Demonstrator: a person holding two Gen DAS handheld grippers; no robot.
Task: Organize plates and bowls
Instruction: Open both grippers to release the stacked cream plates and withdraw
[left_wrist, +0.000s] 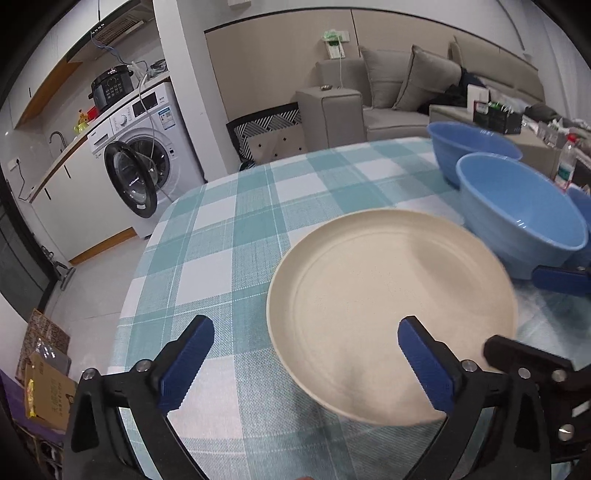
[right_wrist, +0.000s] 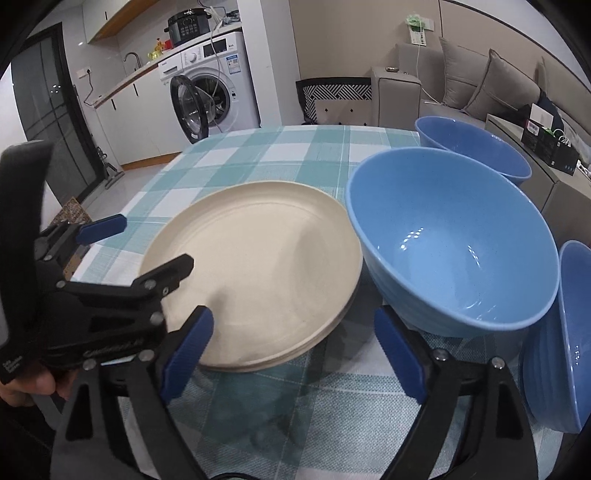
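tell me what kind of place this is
Most likely a small home apartment with an open kitchen and living area: a washing machine under a counter, a grey sofa, and a table with a checked tablecloth.

The plate (right_wrist: 255, 273) lay on the table (right_wrist: 280, 147), with a bowl (right_wrist: 454, 240) just beside it on the right. A second bowl (right_wrist: 476, 147) sat behind, a third (right_wrist: 569, 339) further right.
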